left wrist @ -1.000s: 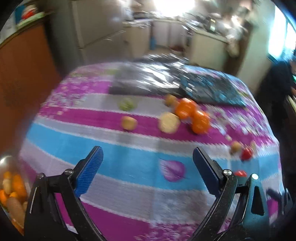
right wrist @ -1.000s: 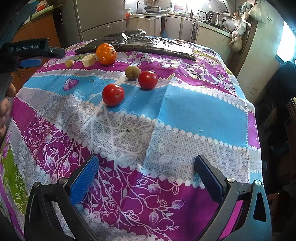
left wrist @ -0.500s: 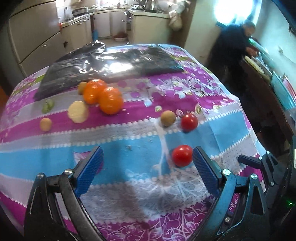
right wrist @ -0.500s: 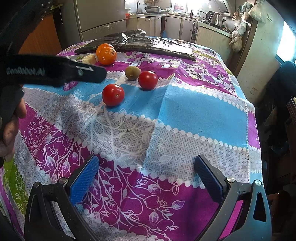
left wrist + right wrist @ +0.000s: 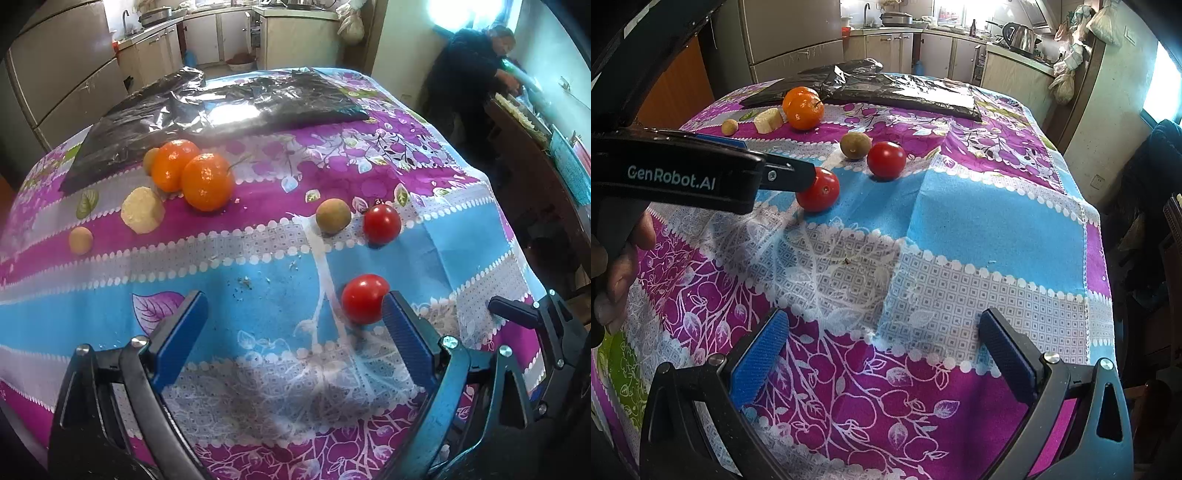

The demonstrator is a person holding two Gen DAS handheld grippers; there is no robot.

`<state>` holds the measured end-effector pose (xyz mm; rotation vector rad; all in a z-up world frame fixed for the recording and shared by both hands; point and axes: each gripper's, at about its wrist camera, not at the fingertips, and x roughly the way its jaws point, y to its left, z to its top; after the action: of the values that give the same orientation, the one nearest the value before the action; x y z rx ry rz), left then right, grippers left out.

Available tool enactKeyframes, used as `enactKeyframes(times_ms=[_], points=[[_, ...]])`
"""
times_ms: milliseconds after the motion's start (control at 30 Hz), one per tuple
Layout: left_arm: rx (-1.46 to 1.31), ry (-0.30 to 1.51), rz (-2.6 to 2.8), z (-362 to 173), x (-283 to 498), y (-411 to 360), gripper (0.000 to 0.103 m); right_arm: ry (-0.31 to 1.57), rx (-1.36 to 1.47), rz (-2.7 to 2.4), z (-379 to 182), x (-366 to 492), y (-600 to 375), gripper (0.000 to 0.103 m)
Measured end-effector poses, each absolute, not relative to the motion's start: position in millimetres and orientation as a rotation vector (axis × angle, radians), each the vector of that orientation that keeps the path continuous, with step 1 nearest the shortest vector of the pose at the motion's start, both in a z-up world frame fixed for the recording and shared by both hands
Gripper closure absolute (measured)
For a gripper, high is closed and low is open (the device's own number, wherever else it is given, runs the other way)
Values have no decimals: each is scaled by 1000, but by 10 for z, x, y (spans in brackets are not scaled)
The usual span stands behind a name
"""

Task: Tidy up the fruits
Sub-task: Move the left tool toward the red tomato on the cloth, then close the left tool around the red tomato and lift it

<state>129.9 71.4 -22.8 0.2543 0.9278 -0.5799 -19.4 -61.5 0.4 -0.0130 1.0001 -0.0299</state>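
two tomatoes (image 5: 365, 298) (image 5: 381, 223) near centre of the tablecloth (image 5: 369, 173), oranges (image 5: 207, 181) behind left, plastic sheet (image 5: 229, 107) farthest back

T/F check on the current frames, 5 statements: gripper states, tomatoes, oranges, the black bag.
1. The left gripper is shut on a tomato. False: its fingers are spread, and the near tomato sits by the right-hand finger, ungripped.
2. The right gripper is open and holds nothing. True.
3. Two red tomatoes lie on the tablecloth. True: the near one and a far tomato.
4. The two oranges lie far apart. False: they sit side by side, appearing to touch.
5. The black plastic bag covers the tomatoes. False: it lies flat at the far end, beyond all the fruit.
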Motion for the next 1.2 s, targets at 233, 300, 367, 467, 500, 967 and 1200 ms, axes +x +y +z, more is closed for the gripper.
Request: enactKeyframes(times_ms=[233,300,367,467,500,967,1200], points=[[252,928,-578,-224,1312,711,8,1000,-13,-30,3,-195,-615,0],[249,928,-574,-221,1322,717,8,1000,-13,-30,3,-195,-615,0],[247,928,-573,-220,1330,726,8,999,-13,-30,3,-197,-614,0],[242,928,-576,-223,1341,735,8,1000,-13,-30,1,-195,-616,0],[242,929,-578,-225,1342,736,8,1000,-13,-30,2,-195,-615,0],[240,926,-648,-251,1309,670,13,999,-14,-31,0,-198,-613,0],[240,918,-731,-223,1240,550,17,999,-14,-31,-2,-196,-614,0]])
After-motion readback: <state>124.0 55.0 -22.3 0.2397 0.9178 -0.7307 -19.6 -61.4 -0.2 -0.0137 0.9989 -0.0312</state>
